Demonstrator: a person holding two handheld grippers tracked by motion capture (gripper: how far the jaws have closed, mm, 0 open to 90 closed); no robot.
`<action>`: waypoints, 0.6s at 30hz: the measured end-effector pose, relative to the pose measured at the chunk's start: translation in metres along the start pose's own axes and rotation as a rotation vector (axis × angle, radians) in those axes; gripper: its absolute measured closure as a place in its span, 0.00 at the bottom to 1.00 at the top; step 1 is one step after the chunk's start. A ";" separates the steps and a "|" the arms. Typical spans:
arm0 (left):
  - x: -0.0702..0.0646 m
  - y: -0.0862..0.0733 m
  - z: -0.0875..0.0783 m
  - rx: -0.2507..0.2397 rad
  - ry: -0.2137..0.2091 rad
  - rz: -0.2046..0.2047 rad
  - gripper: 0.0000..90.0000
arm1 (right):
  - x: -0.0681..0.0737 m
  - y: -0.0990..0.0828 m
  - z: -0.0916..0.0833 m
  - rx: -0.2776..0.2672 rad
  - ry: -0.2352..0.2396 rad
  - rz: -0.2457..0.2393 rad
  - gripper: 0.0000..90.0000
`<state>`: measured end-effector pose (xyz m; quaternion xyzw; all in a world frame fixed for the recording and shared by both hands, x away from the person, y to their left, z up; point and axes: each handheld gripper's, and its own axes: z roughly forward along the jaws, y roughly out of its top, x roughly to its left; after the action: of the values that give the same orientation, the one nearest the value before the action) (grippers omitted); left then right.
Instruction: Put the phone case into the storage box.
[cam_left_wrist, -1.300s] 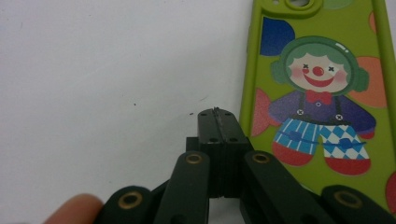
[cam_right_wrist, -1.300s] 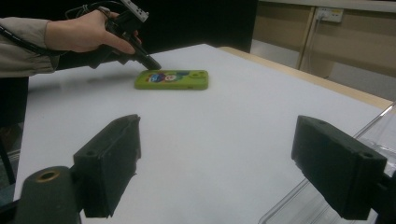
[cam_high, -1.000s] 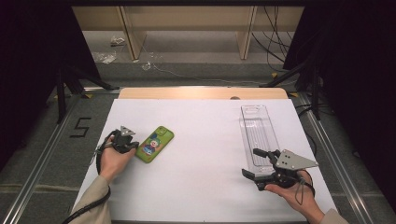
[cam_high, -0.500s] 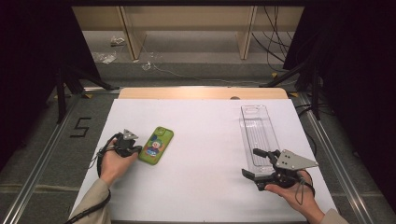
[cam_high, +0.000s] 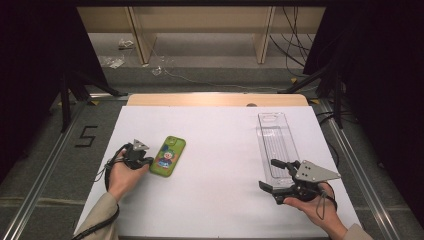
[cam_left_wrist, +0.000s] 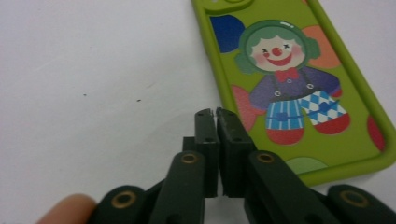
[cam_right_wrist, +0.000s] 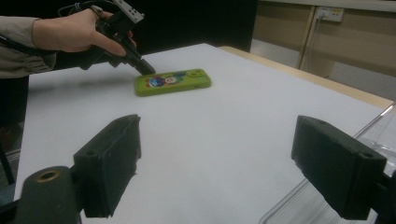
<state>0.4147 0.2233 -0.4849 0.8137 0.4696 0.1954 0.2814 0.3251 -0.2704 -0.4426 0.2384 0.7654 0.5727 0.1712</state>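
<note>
left gripper (cam_left_wrist: 215, 113) nudged toward phone (cam_left_wrist: 299, 79), jaws parting.

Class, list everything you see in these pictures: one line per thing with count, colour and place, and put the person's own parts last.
Phone: one, green case with a clown picture, lying flat at the left of the sheet.
Tray: one, clear plastic, at the right of the sheet, long side running away from the person.
Sheet: one, white, covering the table.
Table: one, pale wood, edge showing past the sheet.
Left gripper: one, black, jaws nearly shut, tips at the phone's near left edge.
Right gripper: one, black, jaws open, beside the tray's near end.
Hands: two, left, right, near edge.
</note>
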 end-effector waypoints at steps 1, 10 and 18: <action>0.000 0.001 -0.001 -0.010 0.007 -0.006 0.93 | 0.000 0.000 0.000 0.000 0.000 0.000 0.19; -0.012 0.025 -0.008 -0.026 0.010 -0.067 0.54 | 0.000 0.000 0.000 0.002 0.000 0.001 0.19; -0.033 0.042 0.005 0.056 -0.019 -0.081 0.13 | 0.000 0.000 0.000 0.003 0.000 0.003 0.19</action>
<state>0.4295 0.1763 -0.4633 0.8035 0.5046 0.1628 0.2708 0.3253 -0.2698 -0.4424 0.2395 0.7659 0.5719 0.1700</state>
